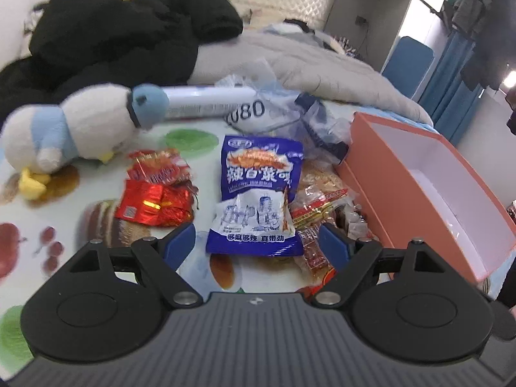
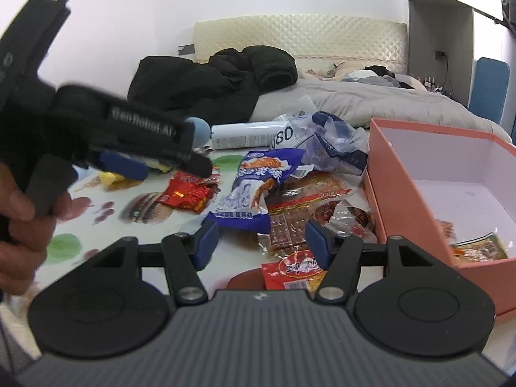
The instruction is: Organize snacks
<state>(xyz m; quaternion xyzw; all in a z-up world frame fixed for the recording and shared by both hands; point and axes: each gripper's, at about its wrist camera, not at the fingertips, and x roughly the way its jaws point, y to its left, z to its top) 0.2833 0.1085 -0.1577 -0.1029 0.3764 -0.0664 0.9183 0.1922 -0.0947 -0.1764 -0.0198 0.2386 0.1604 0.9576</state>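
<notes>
1. The left gripper (image 1: 258,242) is standing with its jaws wide apart and gripping nothing; the bottom edge of the blue snack packet (image 1: 258,193) is lying between its blue pads (image 1: 179,245), untouched.
2. The right gripper (image 2: 259,242) is holding its jaws partly open and empty, over a brown snack packet (image 2: 287,229) and a red-and-yellow packet (image 2: 296,269) on the fruit-print cloth (image 2: 64,245).
3. In the right wrist view, the left gripper is showing blurred at 9 o'clock, with the person's hand (image 2: 19,213) wrapped around its handle.
4. A crumpled red foil packet (image 1: 154,190) is lying at 9 o'clock of the blue packet, apart from it.
5. A heap of brown and red packets (image 1: 319,203) is sitting at 3 o'clock of the blue packet, touching it.
6. The orange box (image 1: 364,148) is standing open at 3 o'clock of the heap, with a few packets (image 2: 477,248) already lying in its near corner.
7. A white-and-blue plush toy (image 1: 64,132) is lying at 10 o'clock of the blue packet.
8. A white canister (image 1: 206,101) and a crumpled plastic bag (image 1: 309,122) are lying at 12 o'clock, before the bed's grey quilt (image 1: 306,61) and black jacket (image 1: 113,38).
</notes>
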